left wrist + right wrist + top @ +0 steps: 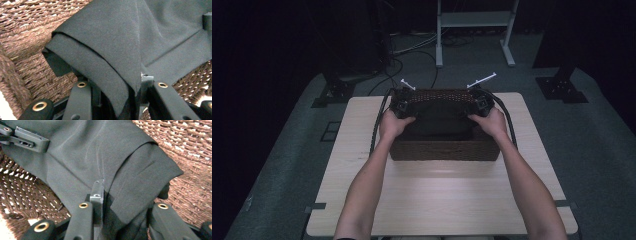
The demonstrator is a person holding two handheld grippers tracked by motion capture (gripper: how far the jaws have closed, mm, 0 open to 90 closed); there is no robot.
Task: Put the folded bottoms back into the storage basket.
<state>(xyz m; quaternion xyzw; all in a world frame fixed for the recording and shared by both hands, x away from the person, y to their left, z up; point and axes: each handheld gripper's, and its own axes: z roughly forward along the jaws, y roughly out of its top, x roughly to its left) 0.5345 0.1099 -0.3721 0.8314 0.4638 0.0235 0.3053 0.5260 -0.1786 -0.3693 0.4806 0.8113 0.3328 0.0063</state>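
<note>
The folded black cloth [120, 42] was held over the inside of the wicker basket [442, 149], one end pinched between the closed jaws of the left gripper [117, 86] and the other between those of the right gripper [125, 205]. Both forearms were stretched forward over the table [437, 200], hands set at the basket's far corners.

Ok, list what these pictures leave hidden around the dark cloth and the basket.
- Basket floor: high view, covered by the dark cloth.
- Left gripper pads: left gripper view, buried in the cloth fold.
- Right gripper pads: right gripper view, wrapped by cloth.
- What kind of garment the cloth is: too folded and dark in every view.
</note>
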